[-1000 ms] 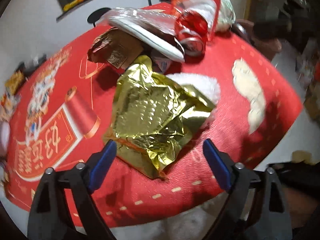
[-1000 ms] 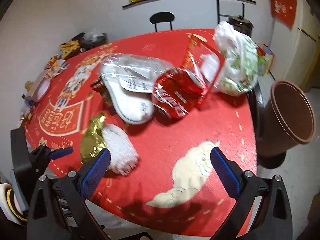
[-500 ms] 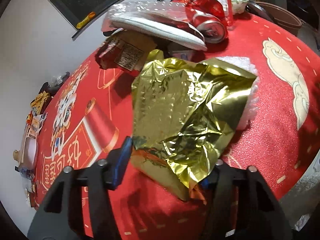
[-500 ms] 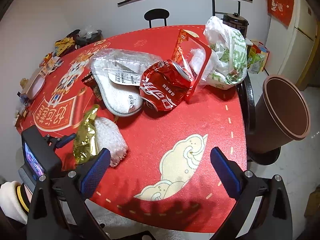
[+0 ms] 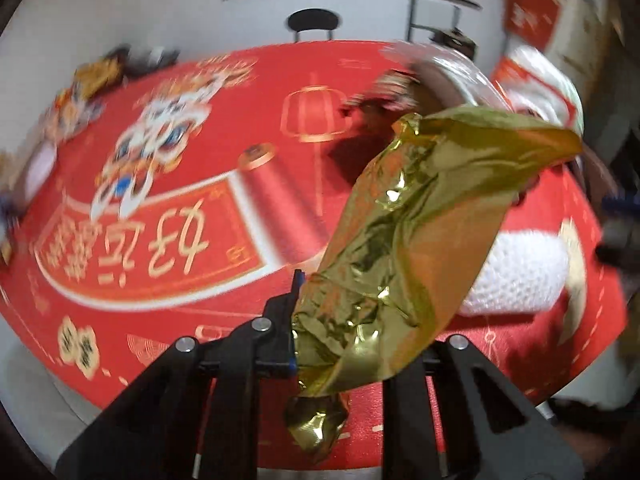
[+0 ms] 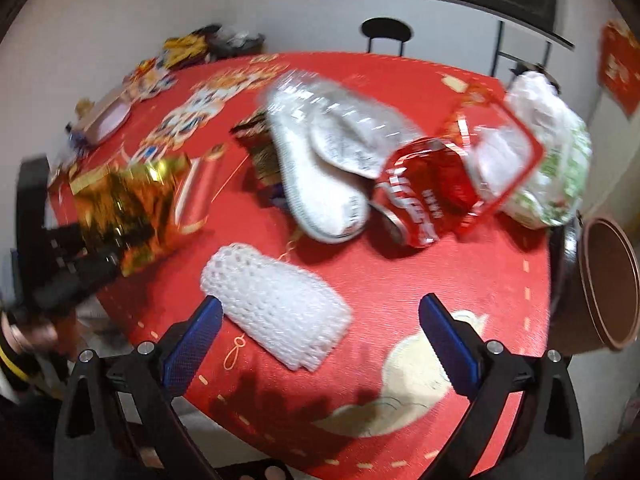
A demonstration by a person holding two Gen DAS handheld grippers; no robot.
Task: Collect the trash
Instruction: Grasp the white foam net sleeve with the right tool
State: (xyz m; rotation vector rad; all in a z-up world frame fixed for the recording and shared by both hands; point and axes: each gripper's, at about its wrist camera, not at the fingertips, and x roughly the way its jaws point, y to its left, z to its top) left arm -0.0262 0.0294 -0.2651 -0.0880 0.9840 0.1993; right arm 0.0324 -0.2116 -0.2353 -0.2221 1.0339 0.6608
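The left gripper is clamped on the gold wrapper, held clear above the table probably for binning, while the right gripper, jaws apart, hovers near the table's front edge over the white foam net.

Foam net ahead (bare cloth beyond)

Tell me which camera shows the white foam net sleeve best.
The right wrist view. There the white foam net sleeve lies whole and unobstructed on the red tablecloth, ahead of the open right gripper. The left wrist view shows only part of it, blurred, behind the gold foil wrapper clamped in the left gripper.
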